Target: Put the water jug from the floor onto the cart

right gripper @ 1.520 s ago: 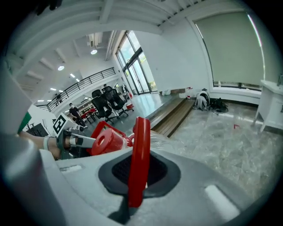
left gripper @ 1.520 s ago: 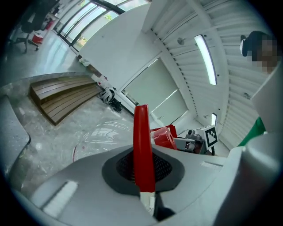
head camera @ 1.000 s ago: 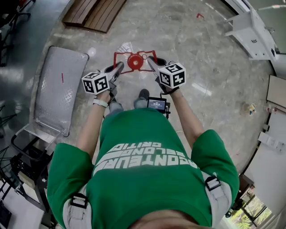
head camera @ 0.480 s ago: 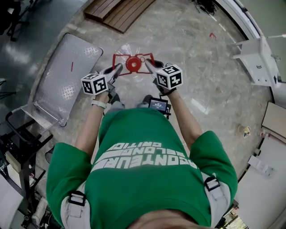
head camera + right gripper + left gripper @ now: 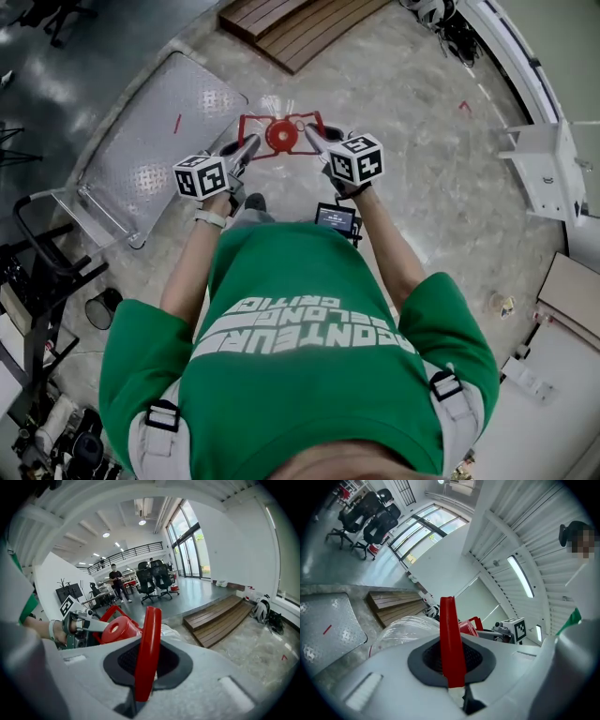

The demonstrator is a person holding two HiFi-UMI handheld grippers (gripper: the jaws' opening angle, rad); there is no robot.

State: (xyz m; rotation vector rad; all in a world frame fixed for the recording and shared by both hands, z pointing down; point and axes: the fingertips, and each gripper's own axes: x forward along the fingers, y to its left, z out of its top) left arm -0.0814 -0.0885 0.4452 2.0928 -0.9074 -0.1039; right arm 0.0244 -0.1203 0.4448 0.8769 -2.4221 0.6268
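The speckled stone floor [image 5: 422,169] carries a flat metal cart [image 5: 150,159] left of the left hand-held gripper [image 5: 249,145]; wooden slatted boards [image 5: 291,28] lie beyond it, well apart.

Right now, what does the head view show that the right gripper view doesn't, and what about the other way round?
Head view only: the cart at the left and the person's green shirt. Right gripper view only: office chairs, a standing person and tall windows. Both: the water jug's red cap, the red handle that the left gripper and right gripper clamp, and the wooden steps.
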